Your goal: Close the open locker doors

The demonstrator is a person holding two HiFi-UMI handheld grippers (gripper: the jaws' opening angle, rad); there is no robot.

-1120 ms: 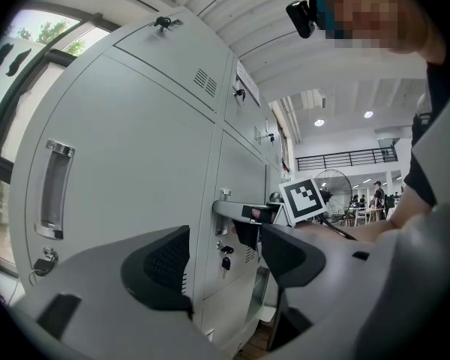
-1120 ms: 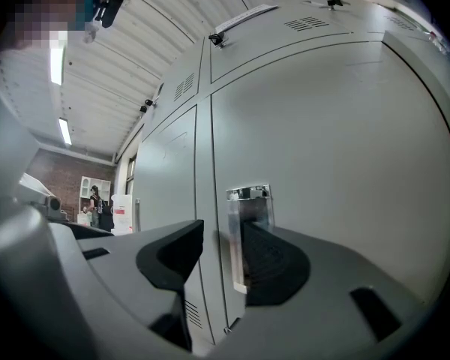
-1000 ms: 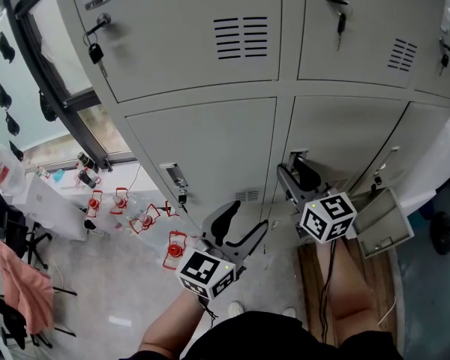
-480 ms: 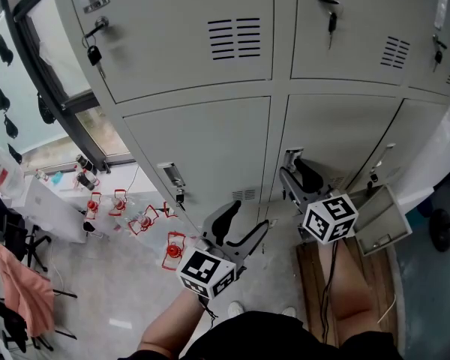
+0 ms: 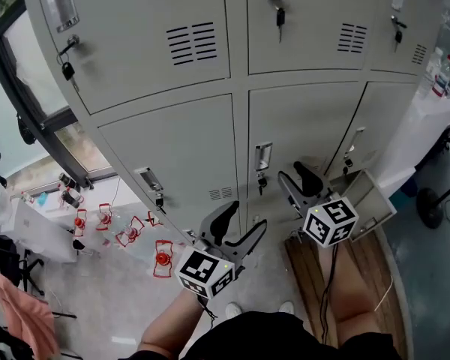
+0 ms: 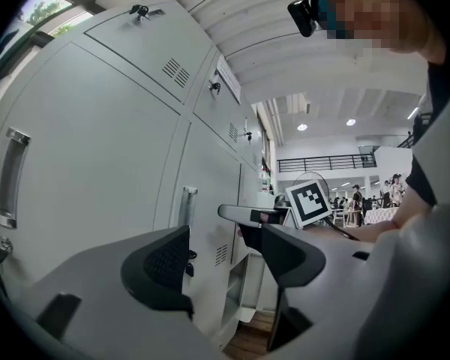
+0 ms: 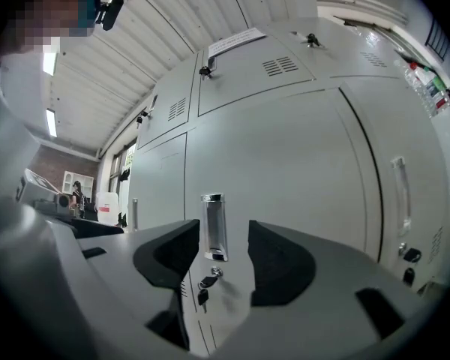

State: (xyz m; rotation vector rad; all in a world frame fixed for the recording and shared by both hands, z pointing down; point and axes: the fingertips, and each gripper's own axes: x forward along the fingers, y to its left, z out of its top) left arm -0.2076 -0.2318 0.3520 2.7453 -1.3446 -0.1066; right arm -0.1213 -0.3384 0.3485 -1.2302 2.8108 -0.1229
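The left gripper (image 5: 238, 228) has its jaws apart and empty, near the lower-left closed door (image 5: 172, 156). The right gripper (image 5: 298, 180) has just been opening, with nothing between its jaws, and faces the middle door's handle (image 7: 214, 227). The open door (image 5: 371, 201) stands ajar at the lockers' lower right corner.

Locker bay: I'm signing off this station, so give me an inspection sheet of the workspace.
Surface: grey floor, wooden board at right.
Job's things: lockers; one low door at right open, others seen shut; keys in locks.
Clutter: red items on floor at left.
Grippers: left claw open, empty; right claw open, just been opening, nothing between, facing a shut door's handle.
Cables: black cable along right forearm.
Surroundings: window at left.
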